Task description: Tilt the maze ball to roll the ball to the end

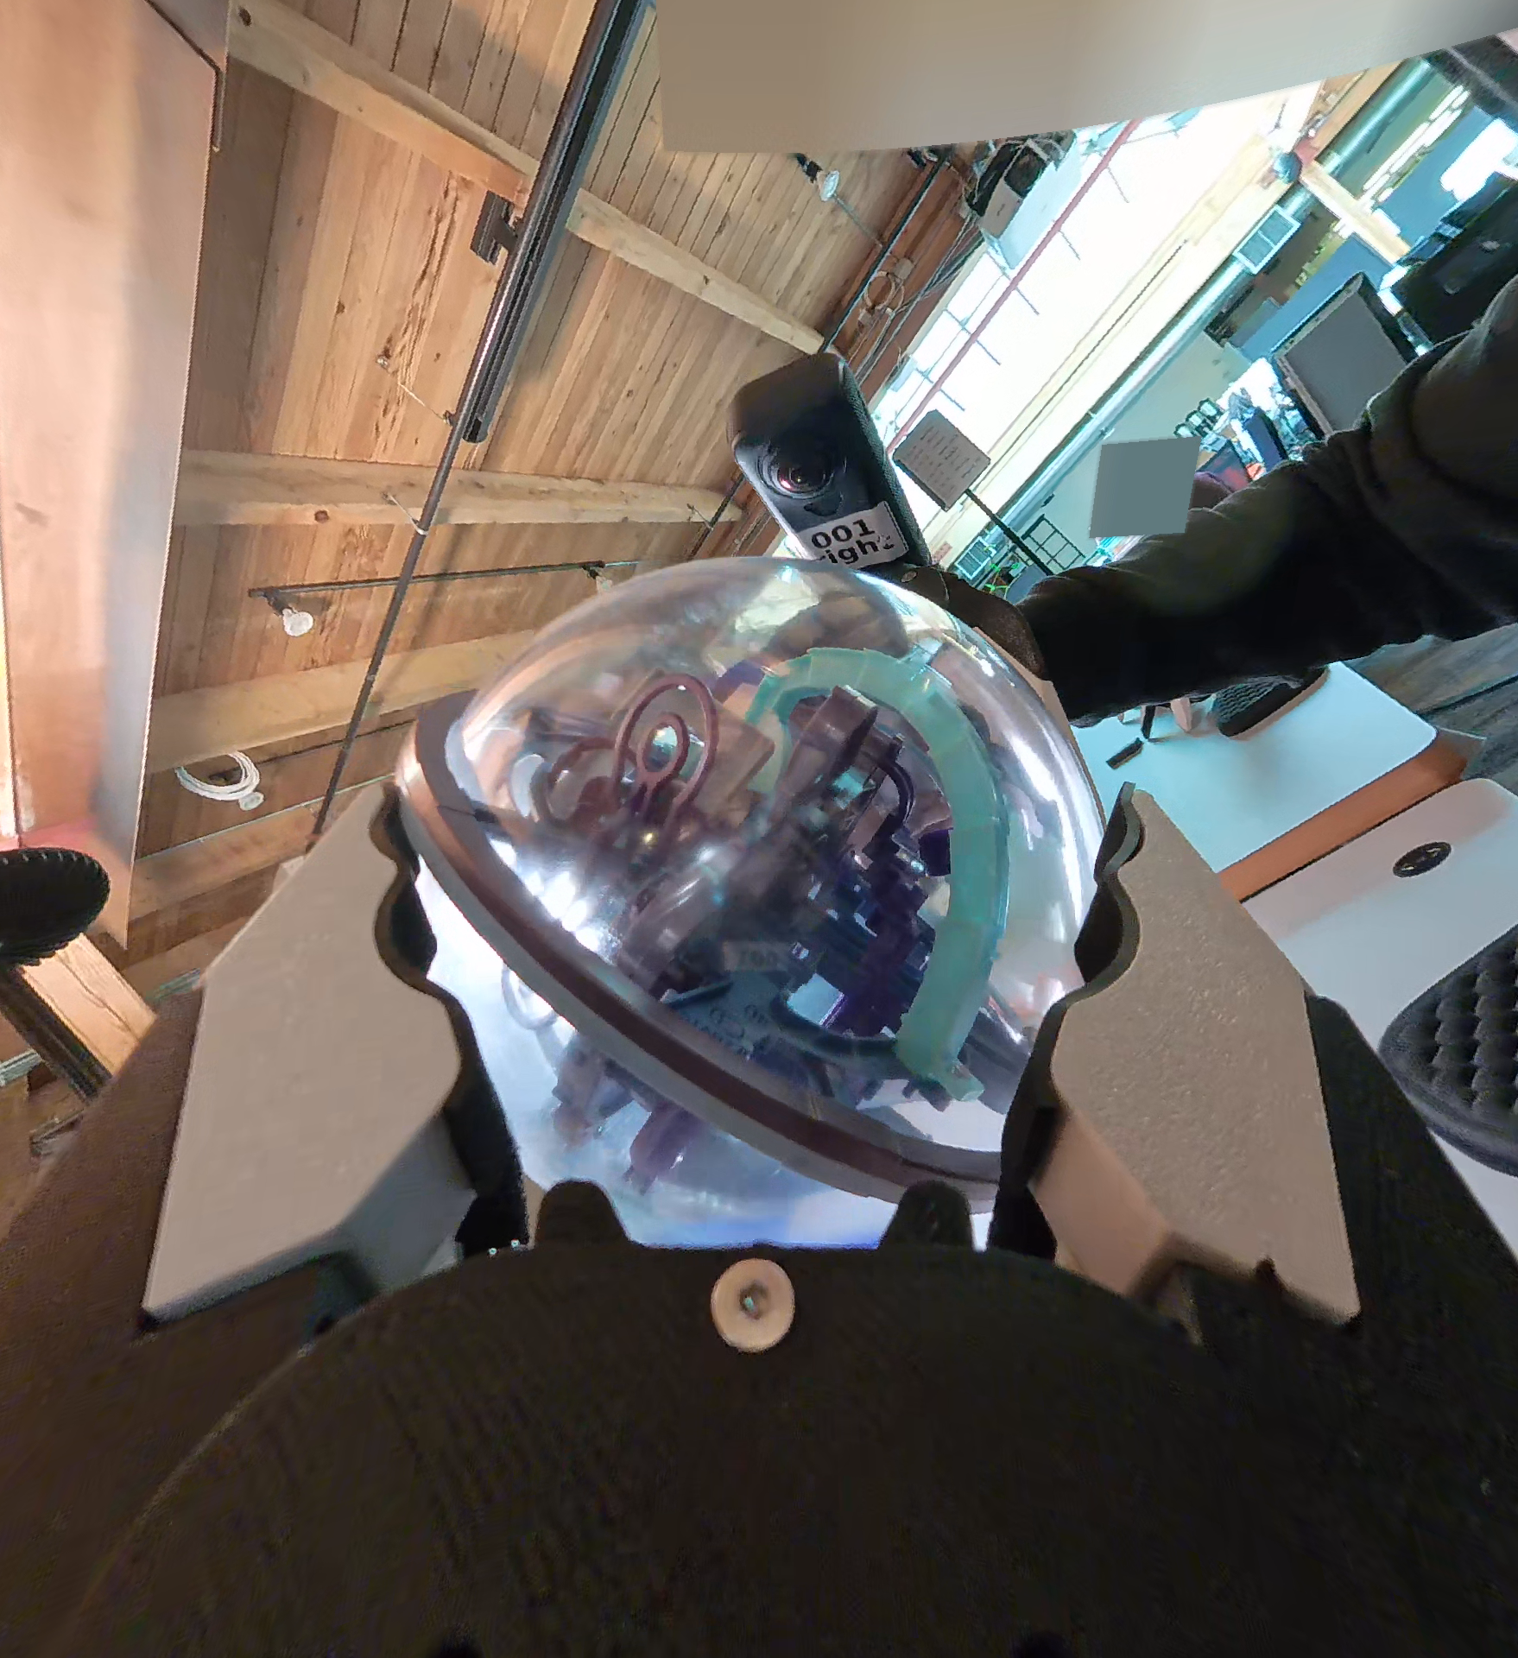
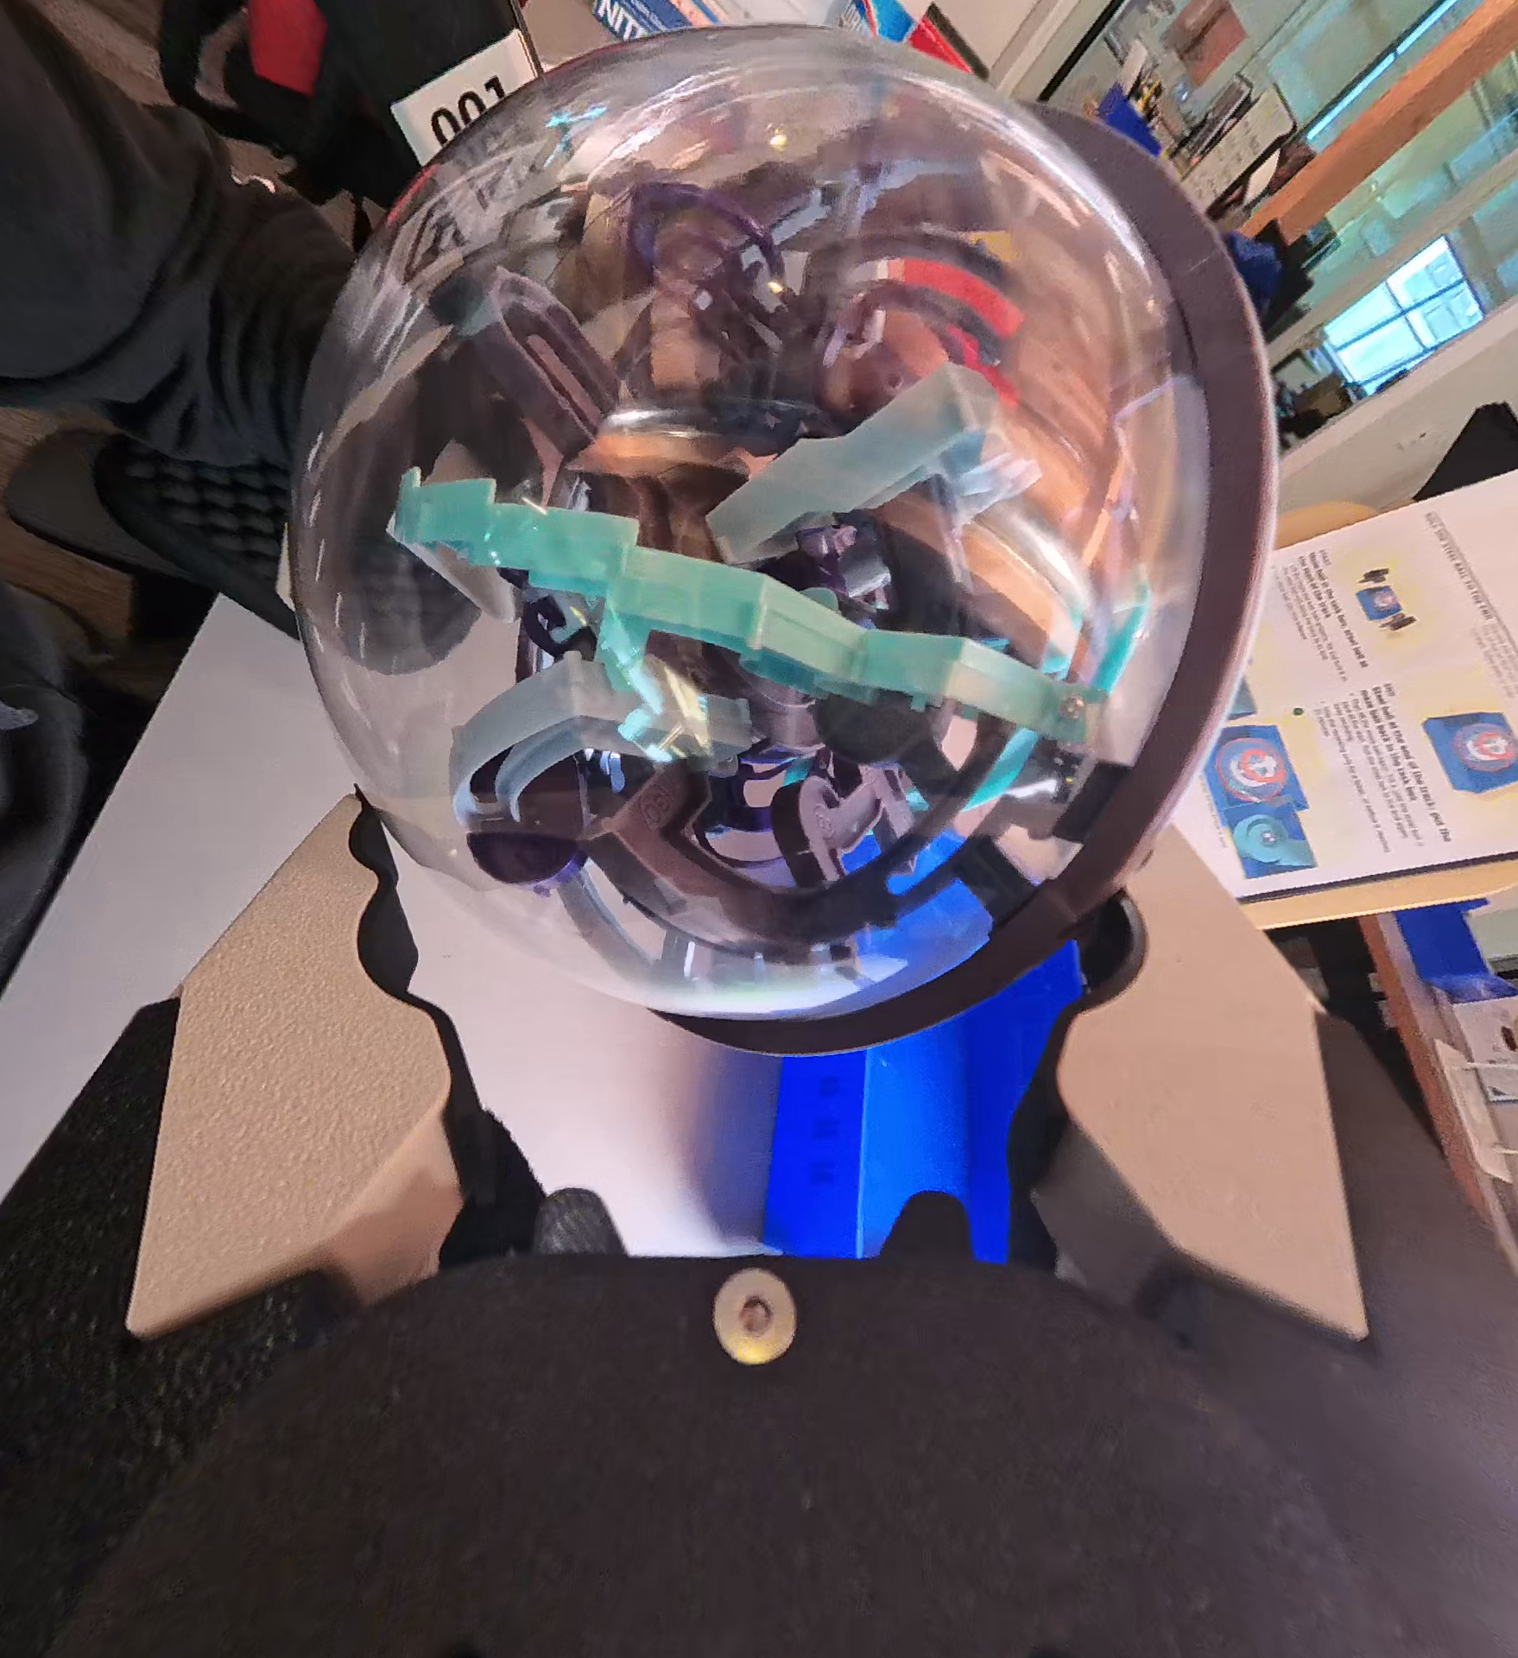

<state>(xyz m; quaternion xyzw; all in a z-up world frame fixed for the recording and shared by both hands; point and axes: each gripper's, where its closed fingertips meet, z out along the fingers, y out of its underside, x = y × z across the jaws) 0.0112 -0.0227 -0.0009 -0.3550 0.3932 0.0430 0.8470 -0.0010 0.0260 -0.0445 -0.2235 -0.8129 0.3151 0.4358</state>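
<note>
The clear maze ball (image 1: 737,870) is held up between both grippers, its dark seam band tilted. The left gripper (image 1: 751,951) spreads wide and clasps the ball's sides; the right gripper (image 2: 755,906), equally wide, cradles its lower half above the white table (image 2: 145,807). The tilting seems underway. I cannot find the small ball inside, so locate it before turning gently.
</note>
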